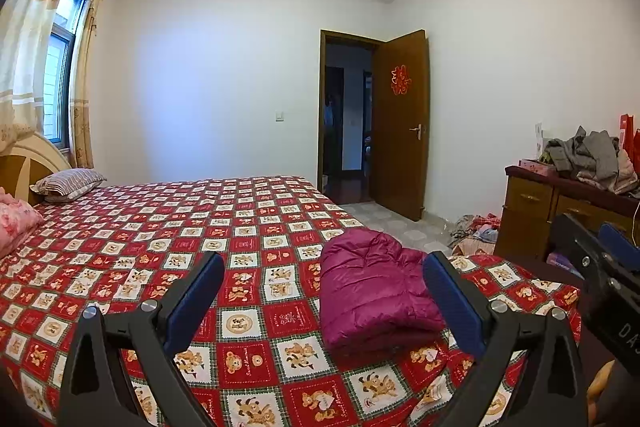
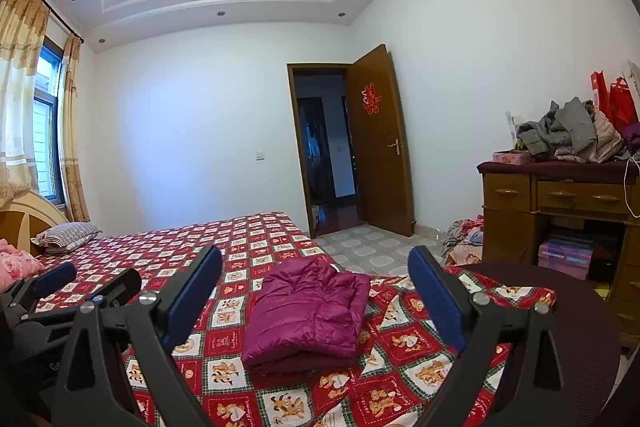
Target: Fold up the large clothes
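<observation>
While both grippers hover with nothing held, left gripper (image 1: 324, 283) jaws spread wide, right gripper (image 2: 316, 277) jaws spread wide, folded magenta jacket (image 2: 308, 315) near the bed (image 2: 248, 243) foot edge.

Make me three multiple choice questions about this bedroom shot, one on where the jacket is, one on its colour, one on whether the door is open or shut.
1. Where does the jacket lie?
A. on the bed
B. on the floor
C. on the dresser

2. What colour is the jacket?
A. grey
B. magenta
C. blue

3. What state is the door in?
A. shut
B. open
C. off its hinges

Answers:
1. A, it rests folded on the bed, over the red checked cover.
2. B, its quilted fabric is magenta in both views.
3. B, the door is swung into the room and the dark hallway shows through the frame.
</observation>
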